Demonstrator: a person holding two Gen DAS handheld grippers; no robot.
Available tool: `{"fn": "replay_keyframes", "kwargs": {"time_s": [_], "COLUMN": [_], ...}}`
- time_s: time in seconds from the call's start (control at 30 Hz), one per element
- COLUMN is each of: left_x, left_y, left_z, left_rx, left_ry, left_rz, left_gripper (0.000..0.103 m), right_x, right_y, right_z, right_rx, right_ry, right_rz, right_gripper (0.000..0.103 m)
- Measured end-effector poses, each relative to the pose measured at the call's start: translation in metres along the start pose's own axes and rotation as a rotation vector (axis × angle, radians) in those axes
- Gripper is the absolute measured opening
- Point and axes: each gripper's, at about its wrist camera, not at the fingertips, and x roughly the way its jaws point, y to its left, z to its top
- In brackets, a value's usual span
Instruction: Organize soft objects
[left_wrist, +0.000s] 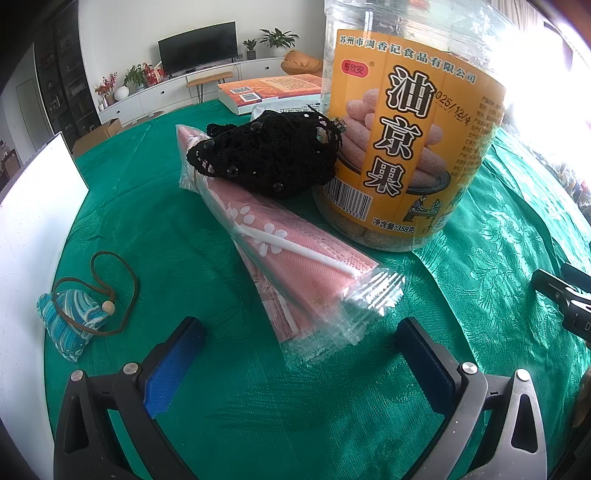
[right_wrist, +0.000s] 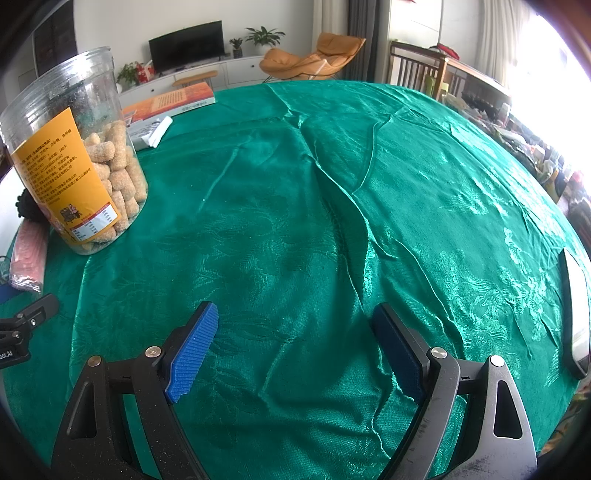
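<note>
A pack of pink face masks in clear wrap (left_wrist: 295, 258) lies on the green tablecloth (left_wrist: 258, 406), its near end just ahead of my open, empty left gripper (left_wrist: 299, 354). A black crocheted pouch (left_wrist: 266, 155) rests on the pack's far end, against a snack jar (left_wrist: 410, 122). A small blue patterned pouch with a brown cord (left_wrist: 74, 321) lies at the left. My right gripper (right_wrist: 295, 350) is open and empty over bare cloth (right_wrist: 332, 184). The mask pack (right_wrist: 29, 251) and the jar (right_wrist: 74, 155) show at the left of the right wrist view.
A white board (left_wrist: 33, 229) stands along the left edge. A book (left_wrist: 269, 88) and a white packet (right_wrist: 155, 133) lie behind the jar. A phone-like object (right_wrist: 576, 314) lies at the right table edge. The right gripper's body (left_wrist: 565, 299) shows at the right.
</note>
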Motion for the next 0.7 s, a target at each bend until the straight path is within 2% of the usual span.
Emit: {"fn": "replay_keyframes", "kwargs": {"time_s": [0.57,0.7], "left_x": [0.000,0.000], "left_y": [0.000,0.000], "left_z": [0.000,0.000], "left_rx": [0.000,0.000], "left_ry": [0.000,0.000], "left_rz": [0.000,0.000], "left_gripper": [0.103,0.103], "right_x": [0.000,0.015], "right_y": [0.000,0.009], "right_z": [0.000,0.017], "right_rx": [-0.001,-0.024], "right_ry": [-0.001,0.001], "right_rz": [-0.002,0.009], "right_gripper": [0.088,0.088]}}
